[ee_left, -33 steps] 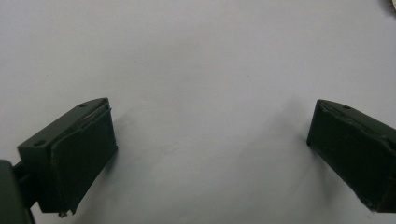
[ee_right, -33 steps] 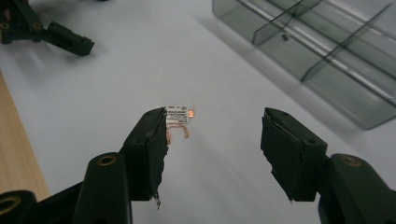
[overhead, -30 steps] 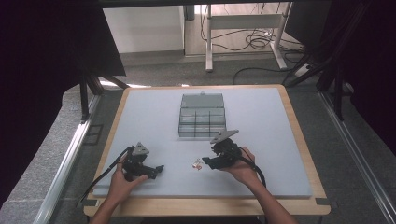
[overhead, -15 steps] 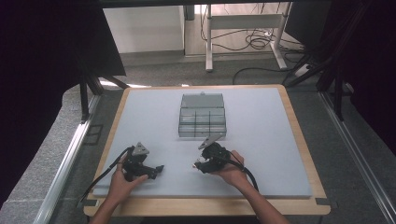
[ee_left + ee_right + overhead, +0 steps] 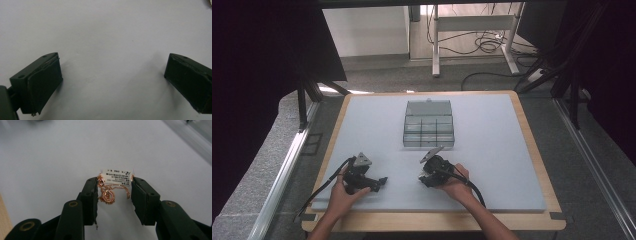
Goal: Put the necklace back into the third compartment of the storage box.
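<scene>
While the right claw (image 5: 113, 192) has been closing around the necklace (image 5: 110, 193), its pads flank the chain without yet pressing it. Light, limp and snaggy, it is best pinched at the bunched chain under its paper tag (image 5: 117, 177), which lies crosswise toward twelve o'clock on the counter (image 5: 50, 157). Left claw (image 5: 112, 80) gapes, released. A compartment box (image 5: 429, 124) waits beyond.

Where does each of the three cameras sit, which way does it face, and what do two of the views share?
High view: above the person's side, looking forward and down on the table; forearms, both hands, left gripper and right gripper show.
Left gripper view: on the left gripper, facing bare mat between wide-open jaws.
Right gripper view: on the right gripper, facing down at a necklace with a tag; its jaws have just been closing around it.
Shared: the grey mat shows in all.
</scene>
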